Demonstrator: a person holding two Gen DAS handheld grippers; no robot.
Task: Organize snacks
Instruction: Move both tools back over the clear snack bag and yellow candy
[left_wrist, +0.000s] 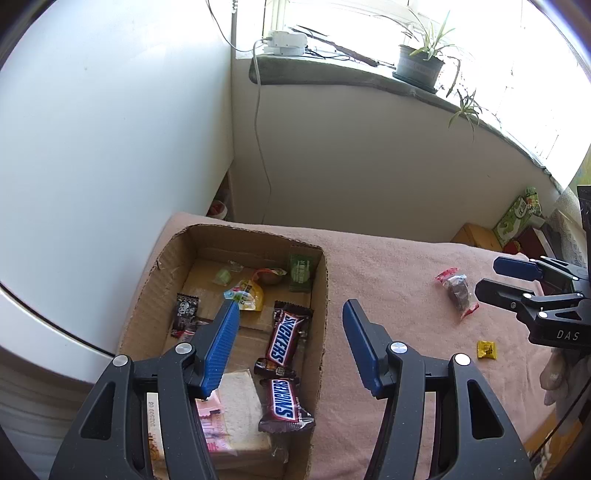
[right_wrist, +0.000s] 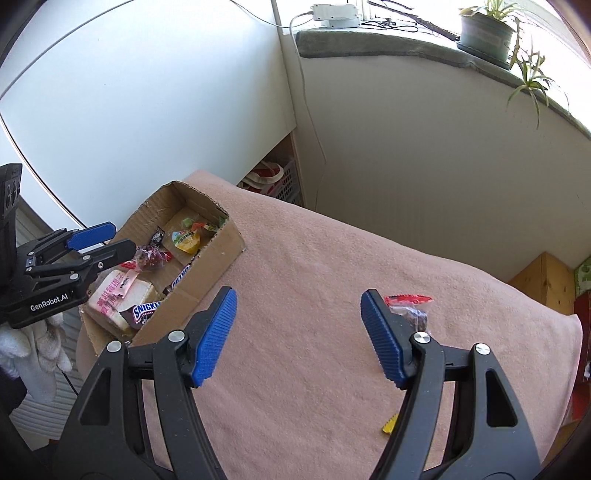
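Note:
A cardboard box (left_wrist: 325, 295) (right_wrist: 218, 258) sits at the left end of a table covered with a pink cloth (left_wrist: 399, 280) (right_wrist: 314, 277). In it lie two Snickers bars (left_wrist: 286, 334), a wrapped sandwich (left_wrist: 236, 406), a yellow jelly cup (left_wrist: 247, 293), a green packet (left_wrist: 300, 273) and small candies. My left gripper (left_wrist: 290, 304) (right_wrist: 123, 236) hovers open over the box's right side, holding nothing. On the cloth lie a dark candy with red wrapper ends (left_wrist: 457, 290) (right_wrist: 413, 314) and a yellow candy (left_wrist: 486, 349) (right_wrist: 389, 426). My right gripper (right_wrist: 298, 293) (left_wrist: 495, 278) is open and empty above the cloth, just left of the dark candy.
A windowsill with a potted plant (left_wrist: 419, 66) and a white device (left_wrist: 286, 42) with a hanging cable runs behind. A white cabinet (left_wrist: 110, 147) stands left of the box. A wooden box (right_wrist: 546, 277) and green carton (left_wrist: 517, 218) sit past the table's right end.

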